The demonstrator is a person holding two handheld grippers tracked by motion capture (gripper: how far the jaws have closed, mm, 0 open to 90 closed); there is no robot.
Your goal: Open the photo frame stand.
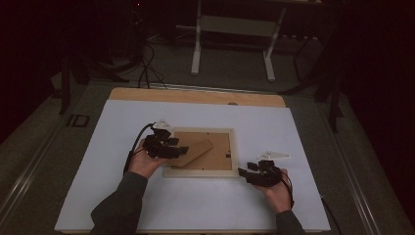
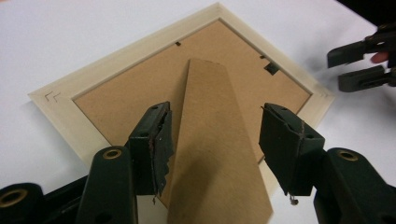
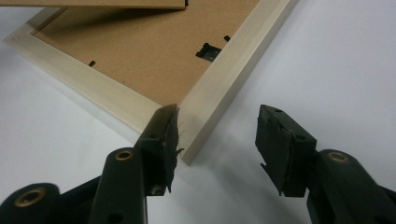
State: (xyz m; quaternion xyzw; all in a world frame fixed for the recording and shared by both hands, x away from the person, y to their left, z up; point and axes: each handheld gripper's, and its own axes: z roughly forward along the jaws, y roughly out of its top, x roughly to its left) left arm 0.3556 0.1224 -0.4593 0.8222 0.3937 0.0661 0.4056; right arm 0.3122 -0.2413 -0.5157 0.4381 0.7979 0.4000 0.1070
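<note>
A white tabletop [image 1: 195, 205] takes up the lower middle of the high view, with a dark floor around it and a pale metal stand [image 1: 234, 34] at the top of the frame. Near the centre of the tabletop lies a picture frame [image 1: 200, 172] of light wood, face down, so its brown backing board [image 1: 218, 147] faces up.

A brown cardboard easel leg [image 1: 195, 152] is lifted off the backing board at a slant and points toward the left of the frame. In your left gripper view the easel leg [image 2: 212, 154] runs up the middle of the picture, between the two black jaws.

Your left gripper [image 1: 169, 147] sits at the left edge of the picture frame in the high view. In its own view your left gripper [image 2: 215, 135] is spread, a jaw on either side of the easel leg, with a clear gap on the right; whether the left jaw touches the leg I cannot tell.

Your right gripper [image 1: 247, 172] sits just beside the lower right corner of the picture frame. In its own view your right gripper [image 3: 217, 135] is spread and pinching nothing, and the corner of the picture frame [image 3: 219, 79] lies by its left jaw.

A small dark metal hanger [image 3: 208, 50] sits on the backing board near the frame's edge.
</note>
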